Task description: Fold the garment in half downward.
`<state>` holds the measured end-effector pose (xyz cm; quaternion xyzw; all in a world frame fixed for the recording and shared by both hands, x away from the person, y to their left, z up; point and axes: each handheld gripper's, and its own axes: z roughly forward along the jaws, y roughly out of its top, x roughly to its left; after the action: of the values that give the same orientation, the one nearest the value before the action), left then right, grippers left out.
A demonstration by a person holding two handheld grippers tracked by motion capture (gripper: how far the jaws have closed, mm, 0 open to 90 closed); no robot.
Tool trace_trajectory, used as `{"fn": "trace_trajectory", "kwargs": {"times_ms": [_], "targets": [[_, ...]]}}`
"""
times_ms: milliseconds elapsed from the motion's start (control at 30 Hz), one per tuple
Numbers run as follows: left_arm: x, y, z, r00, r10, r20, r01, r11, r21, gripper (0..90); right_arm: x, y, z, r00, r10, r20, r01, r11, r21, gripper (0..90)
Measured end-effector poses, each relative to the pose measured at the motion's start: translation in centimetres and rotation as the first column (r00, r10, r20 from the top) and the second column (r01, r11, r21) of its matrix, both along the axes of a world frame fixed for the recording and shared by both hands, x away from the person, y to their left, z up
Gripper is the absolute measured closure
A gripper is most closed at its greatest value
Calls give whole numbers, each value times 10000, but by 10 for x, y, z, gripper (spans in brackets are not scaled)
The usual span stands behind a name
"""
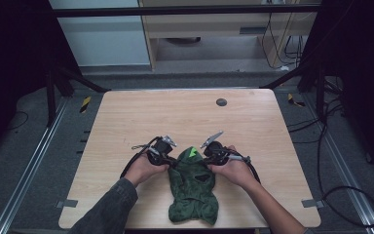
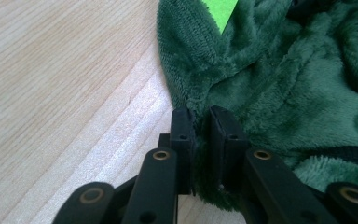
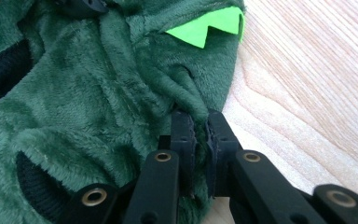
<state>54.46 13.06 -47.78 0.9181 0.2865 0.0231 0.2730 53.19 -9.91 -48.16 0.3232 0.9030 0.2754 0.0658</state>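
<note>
Green fleece garment [image 1: 193, 187] lies on the wooden worktop [image 1: 126, 122], between our two hands at the near edge. Left gripper [image 2: 200, 122]: jaws pinching a fold of the plush edge, pile bulging between them. Right gripper [image 3: 199, 123]: jaws likewise clamped on a fold, just below the bright green felt spikes [image 3: 207, 29]. We judge the cloth light, soft and limp: it will sag and drape once lifted, not hold shape. Pile looks thick enough to grip without slipping. Black ribbed cuffs [image 3: 2, 70] sit off to the left of the right jaws. Best holds seem the seamed edges, one either side, as now.
</note>
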Motion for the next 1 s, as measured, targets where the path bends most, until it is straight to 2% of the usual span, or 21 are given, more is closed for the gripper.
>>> {"fn": "trace_trajectory", "kwargs": {"times_ms": [233,333,400,633,967,1000], "targets": [[0,-1,2,9999,1,-106,0,10000,35,862,1,1,0,10000,96,8,-96,9999,30,859],[0,0,8,10000,32,72,-32,10000,31,870,1,-1,3,9999,51,89,-53,9997,241,860],[1,1,11,9998,122,149,-121,9999,-91,873,3,-3,10,9997,-2,236,-7,9993,381,860],[7,1,28,9977,372,575,-350,9987,-381,874,11,-7,29,9980,-97,627,70,9991,429,860],[10,2,39,9942,510,946,-478,9982,-358,874,19,-8,42,9944,-141,1047,93,9989,466,859],[11,2,41,9931,579,1016,-535,9976,-449,873,20,-8,44,9938,-168,1099,113,9986,507,859]]}}
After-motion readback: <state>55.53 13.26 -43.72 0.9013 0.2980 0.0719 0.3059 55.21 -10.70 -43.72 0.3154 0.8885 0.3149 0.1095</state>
